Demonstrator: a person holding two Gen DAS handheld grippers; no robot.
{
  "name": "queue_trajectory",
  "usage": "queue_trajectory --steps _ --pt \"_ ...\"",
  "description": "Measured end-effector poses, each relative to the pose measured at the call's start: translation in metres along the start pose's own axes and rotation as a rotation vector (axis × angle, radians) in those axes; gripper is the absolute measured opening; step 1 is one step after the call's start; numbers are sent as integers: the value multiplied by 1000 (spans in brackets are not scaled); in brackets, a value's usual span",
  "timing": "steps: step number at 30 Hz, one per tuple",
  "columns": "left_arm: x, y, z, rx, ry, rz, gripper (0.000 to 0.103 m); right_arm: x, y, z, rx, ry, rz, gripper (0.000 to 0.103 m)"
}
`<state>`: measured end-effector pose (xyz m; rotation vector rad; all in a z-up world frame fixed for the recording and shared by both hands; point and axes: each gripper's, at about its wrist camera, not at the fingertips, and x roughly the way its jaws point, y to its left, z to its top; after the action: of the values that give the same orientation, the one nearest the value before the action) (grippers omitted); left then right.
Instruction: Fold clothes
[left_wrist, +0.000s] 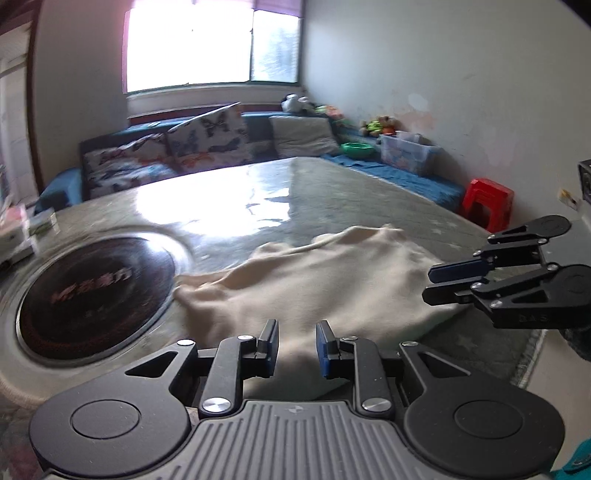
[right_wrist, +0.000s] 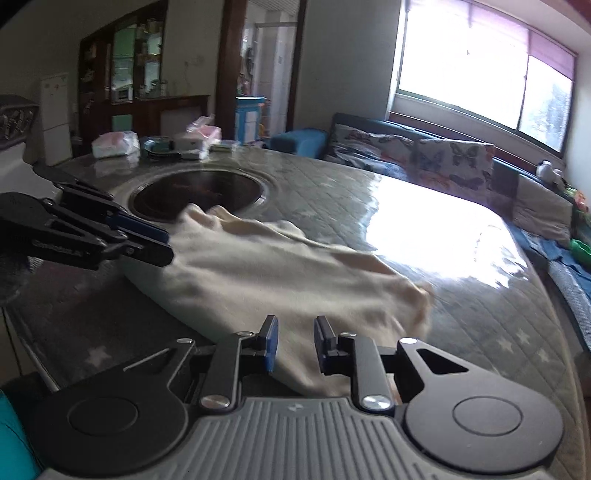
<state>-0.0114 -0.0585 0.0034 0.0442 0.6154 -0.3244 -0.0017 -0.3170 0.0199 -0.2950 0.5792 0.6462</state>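
Left wrist view. My left gripper (left_wrist: 295, 345) hangs over the near edge of a cream garment (left_wrist: 314, 280), its fingers parted with cloth showing in the gap and nothing pinched. The garment lies rumpled on a grey quilted table cover (left_wrist: 369, 192), its far-left corner touching the rim of a round inset hob (left_wrist: 96, 295). My right gripper (left_wrist: 436, 284) enters from the right at the garment's edge; its fingers lie close together, yet I cannot tell from here whether any cloth is between them.

Right wrist view. My right gripper (right_wrist: 295, 345) stands released above the garment's (right_wrist: 266, 269) near hem, fingers apart, no fabric clamped. The left gripper (right_wrist: 162, 243) shows at the left, over the garment's left edge, just short of the hob (right_wrist: 199, 195). Packets and boxes (right_wrist: 159, 144) sit on the far side of the table, well apart from the cloth.

Handling, as I judge it: the fabric looks soft, light and limp, likely a knit that will sag and drag on the cover. I would pinch two near corners or the hem, one per gripper, taking a single layer only, and lift evenly to prevent bunching.
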Motion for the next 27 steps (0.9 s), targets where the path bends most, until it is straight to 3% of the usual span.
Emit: queue_trajectory --steps 4,8,20,27 --pt "-1 7 -1 -31 3 3 26 15 14 13 -23 -13 85 20" --pt "-2 15 -1 -62 6 7 26 38 24 11 -59 39 121 20" --pt "3 35 -11 -146 46 40 26 35 48 32 -154 -5 182 21" --pt "-6 45 -6 -169 34 57 33 55 64 29 -223 47 201 23"
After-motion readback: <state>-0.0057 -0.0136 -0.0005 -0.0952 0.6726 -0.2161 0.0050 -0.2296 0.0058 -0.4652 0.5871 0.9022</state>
